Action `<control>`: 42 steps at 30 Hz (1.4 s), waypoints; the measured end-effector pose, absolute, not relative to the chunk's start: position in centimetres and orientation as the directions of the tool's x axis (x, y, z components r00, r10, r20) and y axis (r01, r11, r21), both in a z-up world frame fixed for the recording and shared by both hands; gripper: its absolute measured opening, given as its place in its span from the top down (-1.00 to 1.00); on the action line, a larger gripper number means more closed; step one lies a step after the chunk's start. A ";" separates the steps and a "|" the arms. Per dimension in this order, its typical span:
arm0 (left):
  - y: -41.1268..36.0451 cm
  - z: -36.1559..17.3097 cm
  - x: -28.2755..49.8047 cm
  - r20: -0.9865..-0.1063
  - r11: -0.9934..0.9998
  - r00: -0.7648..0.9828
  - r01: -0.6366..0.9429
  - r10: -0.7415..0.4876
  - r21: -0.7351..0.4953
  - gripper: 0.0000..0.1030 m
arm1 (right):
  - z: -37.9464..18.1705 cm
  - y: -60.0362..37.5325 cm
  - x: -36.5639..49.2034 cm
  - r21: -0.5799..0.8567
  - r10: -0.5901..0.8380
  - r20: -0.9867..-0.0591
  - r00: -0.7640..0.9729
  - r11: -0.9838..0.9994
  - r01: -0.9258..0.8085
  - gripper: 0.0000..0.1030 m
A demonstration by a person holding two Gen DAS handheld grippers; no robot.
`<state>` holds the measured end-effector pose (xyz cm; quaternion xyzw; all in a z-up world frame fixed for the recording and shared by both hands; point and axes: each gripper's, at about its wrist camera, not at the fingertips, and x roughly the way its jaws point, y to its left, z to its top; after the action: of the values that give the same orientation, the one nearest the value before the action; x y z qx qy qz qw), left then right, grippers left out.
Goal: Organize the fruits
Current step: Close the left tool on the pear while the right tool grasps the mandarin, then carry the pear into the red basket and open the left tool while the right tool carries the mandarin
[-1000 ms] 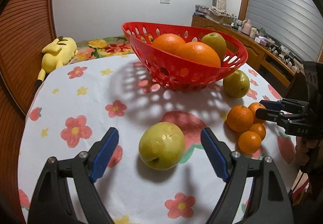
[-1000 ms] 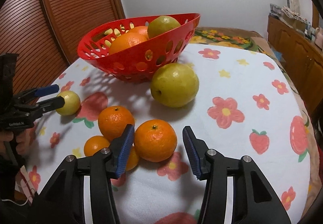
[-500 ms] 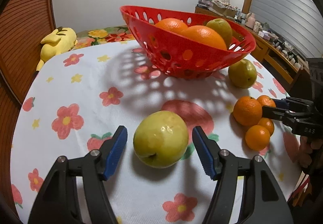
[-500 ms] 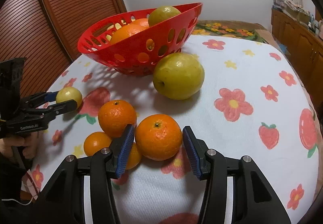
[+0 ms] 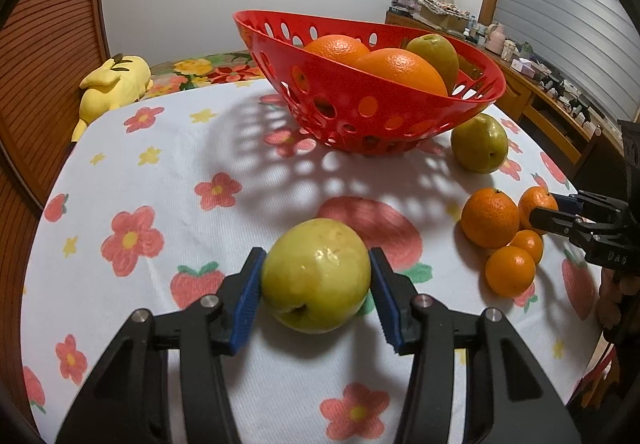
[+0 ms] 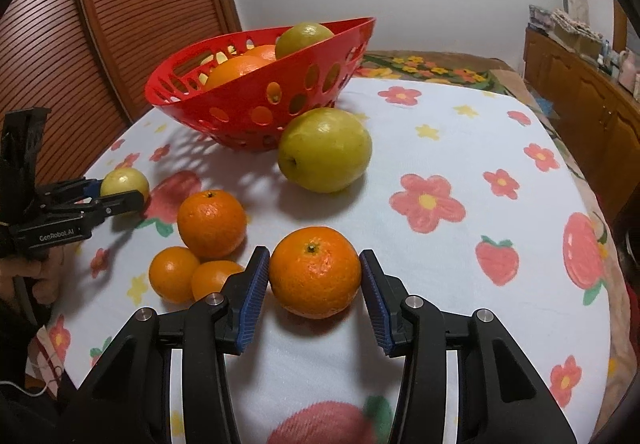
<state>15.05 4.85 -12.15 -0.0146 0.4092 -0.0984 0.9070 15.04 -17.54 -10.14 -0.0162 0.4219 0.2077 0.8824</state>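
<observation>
Resting on the flowered tablecloth (image 5: 168, 180), a yellow-green pear (image 5: 316, 276) sits between the blue pads (image 5: 246, 300) of the left gripper (image 5: 316, 296); both pads touch its sides, so the jaws are closed on it at about the fruit's own width. The right gripper (image 6: 314, 298) straddles an orange (image 6: 315, 270) on the cloth. Its left pad looks to be in contact with the peel, while a thin gap shows at the right pad, so the jaws are narrow but not clamped.

Just left of that orange lies a cluster of three more: a larger orange (image 6: 211, 223) and two small mandarins (image 6: 173, 274), touching one another. A second pear (image 6: 325, 149) rests against the foot of the red perforated basket (image 6: 256, 100), which already holds two big oranges (image 5: 400, 70) and a green pear (image 5: 434, 50). A yellow plush toy (image 5: 114, 86) lies beyond the table's far-left edge in the left wrist view.
</observation>
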 end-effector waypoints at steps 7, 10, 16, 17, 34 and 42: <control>5.0 -12.1 15.1 -0.738 0.980 0.646 0.164 -0.196 -0.116 0.02 | -10.5 -17.7 15.2 0.172 0.369 -0.751 0.548 0.910 -0.378 0.08; 5.0 -12.1 15.0 -0.737 0.981 0.650 0.159 -0.186 -0.108 0.03 | -10.6 -17.8 15.2 0.179 0.375 -0.752 0.542 0.907 -0.381 0.08; 4.8 -11.0 14.8 -0.711 0.979 0.675 0.158 -0.200 -0.126 0.03 | -10.5 -17.6 15.0 0.163 0.369 -0.750 0.549 0.908 -0.387 0.10; 4.8 -10.6 14.8 -0.703 0.979 0.681 0.161 -0.203 -0.127 0.03 | -10.4 -17.6 14.9 0.159 0.368 -0.750 0.550 0.907 -0.390 0.10; 4.1 -3.1 17.2 -0.593 0.975 0.774 0.190 -0.223 -0.117 0.03 | -3.5 -17.3 15.8 0.124 0.412 -0.656 0.632 0.885 -0.448 0.11; 3.1 -1.9 19.5 -0.590 0.974 0.777 0.202 -0.221 -0.099 0.03 | -1.6 -16.5 17.1 0.116 0.426 -0.629 0.651 0.879 -0.463 0.11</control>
<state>19.47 3.13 -1.92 -0.0151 0.3150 -0.1120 0.9424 17.05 -16.48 -1.62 -0.0272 0.3389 0.2446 0.9081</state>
